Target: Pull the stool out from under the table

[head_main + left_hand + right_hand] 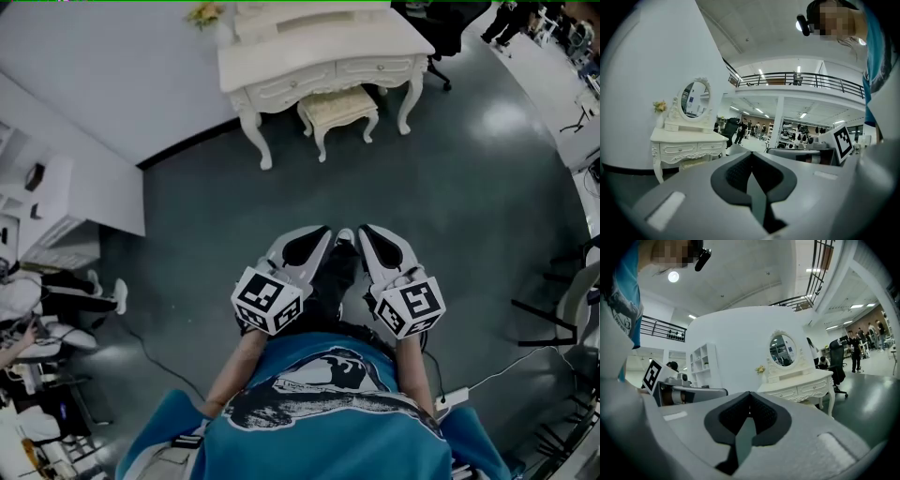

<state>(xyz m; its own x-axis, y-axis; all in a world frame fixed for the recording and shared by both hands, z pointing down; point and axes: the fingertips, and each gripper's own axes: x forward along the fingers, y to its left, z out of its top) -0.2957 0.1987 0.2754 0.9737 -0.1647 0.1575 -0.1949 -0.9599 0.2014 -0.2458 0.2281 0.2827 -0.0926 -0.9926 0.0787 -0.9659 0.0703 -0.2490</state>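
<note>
Head view looks steeply down on a grey floor [450, 187] with a white bench [394, 42] standing against the wall at the top. The stool [337, 111] sits between the bench's front legs, its cream seat half tucked beneath the drawers and half showing in front of them.

The left gripper [319, 236] and right gripper [370, 234] are held side by side near the person's body, well apart from the stool, and both point toward it. The two marker cubes sit at waist height above a blue shirt.

Left gripper view has that gripper [751, 154] with its jaws pressed together and nothing between them. Beyond it to the left are the bench [684, 137], an oval mirror [693, 98] on top and flowers [659, 107] at the wall end. The stool [696, 163] shows as a pale strip under the drawers.

Right gripper view shows that gripper [750, 394] with its jaws likewise pressed together and empty. The bench [797, 383] lies ahead to the right, with mirror [782, 350] and flowers [761, 369]. A dark chair [836, 362] stands just past the bench, and a white shelf [705, 364] is on the left.
</note>
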